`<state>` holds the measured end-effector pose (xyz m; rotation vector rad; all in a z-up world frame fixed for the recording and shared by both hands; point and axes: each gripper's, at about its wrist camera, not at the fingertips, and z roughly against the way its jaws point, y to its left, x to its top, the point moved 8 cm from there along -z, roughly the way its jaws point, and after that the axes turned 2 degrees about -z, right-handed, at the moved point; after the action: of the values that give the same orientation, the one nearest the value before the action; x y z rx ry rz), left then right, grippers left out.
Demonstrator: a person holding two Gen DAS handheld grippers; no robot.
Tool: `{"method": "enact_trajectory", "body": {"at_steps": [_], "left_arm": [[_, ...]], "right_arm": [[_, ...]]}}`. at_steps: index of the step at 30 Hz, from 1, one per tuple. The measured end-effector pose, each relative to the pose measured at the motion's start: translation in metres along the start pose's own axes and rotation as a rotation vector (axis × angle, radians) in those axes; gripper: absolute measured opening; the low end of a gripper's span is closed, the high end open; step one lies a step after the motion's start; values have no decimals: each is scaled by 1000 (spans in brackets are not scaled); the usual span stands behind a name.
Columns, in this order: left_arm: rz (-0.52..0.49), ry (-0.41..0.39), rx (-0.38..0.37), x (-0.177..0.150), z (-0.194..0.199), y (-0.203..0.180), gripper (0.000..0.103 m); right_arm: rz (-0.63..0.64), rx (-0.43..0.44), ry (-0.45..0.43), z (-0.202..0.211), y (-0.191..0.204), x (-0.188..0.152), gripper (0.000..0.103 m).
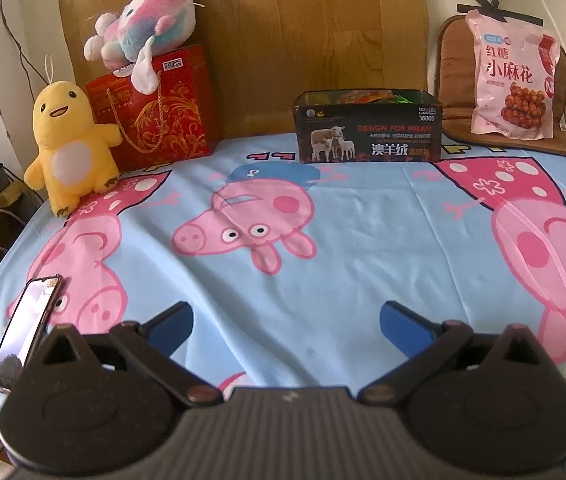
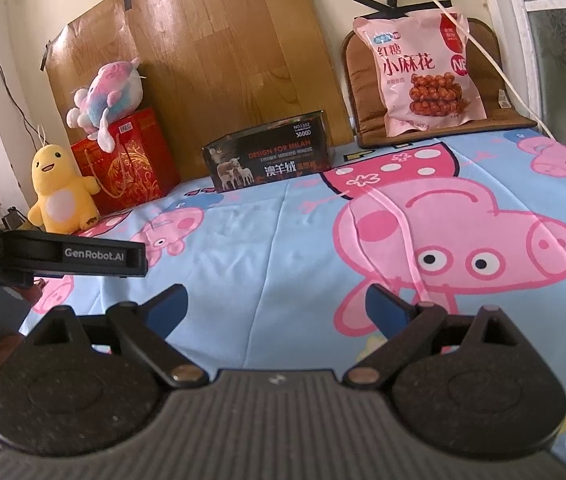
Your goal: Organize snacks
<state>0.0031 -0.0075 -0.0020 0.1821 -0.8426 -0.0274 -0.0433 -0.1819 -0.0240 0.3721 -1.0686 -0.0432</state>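
Snack bag [image 1: 513,80]: one, pink, leaning upright on a brown cushion [image 1: 453,64] at the far right, against the wall. Well apart from both tongs.

Black box [image 1: 368,128]: one, open-topped, sheep picture on the front, at the far edge of the surface, centre. Colourful wrappers show inside in the left wrist view; count unreadable.

Left tongs [image 1: 285,320]: spread wide, blue pads, nothing between them, low over the cartoon-pig cloth [image 1: 323,220].
Right tongs [image 2: 275,304]: also spread wide, empty, over the same cloth. The left unit's body pokes into the right wrist view from the left edge.

Other items:
- plush toys: two. Yellow chick [image 1: 69,144] stands at the far left corner; pink-blue plush [image 1: 143,20] lies on top of the red gift bag.
- red gift bag [image 1: 155,112]: one, just beside the chick, touching the wooden board [image 1: 303,20] on the wall.
- phone [image 1: 25,332]: one, near left edge of the cloth, just beside the left tongs' housing.
- white cable [image 2: 483,48] crosses in front of the snack bag in the right wrist view.

Cloth between tongs and box is bare.
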Motion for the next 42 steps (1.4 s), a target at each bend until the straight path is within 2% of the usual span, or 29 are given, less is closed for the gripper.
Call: {"method": "enact_trajectory", "body": {"at_steps": [17,29,42], "left_arm": [[1,-21,0,0,2,3,103],[-27,-27,3,1,5,-6,103],[-43,-31,10,2,8,-14,103]], "right_arm": [[-37,-4,20,-2,-5,0,97],[-30,44,13,1,0,-1,95],[-45,59,-3,5,-5,0,92]]}}
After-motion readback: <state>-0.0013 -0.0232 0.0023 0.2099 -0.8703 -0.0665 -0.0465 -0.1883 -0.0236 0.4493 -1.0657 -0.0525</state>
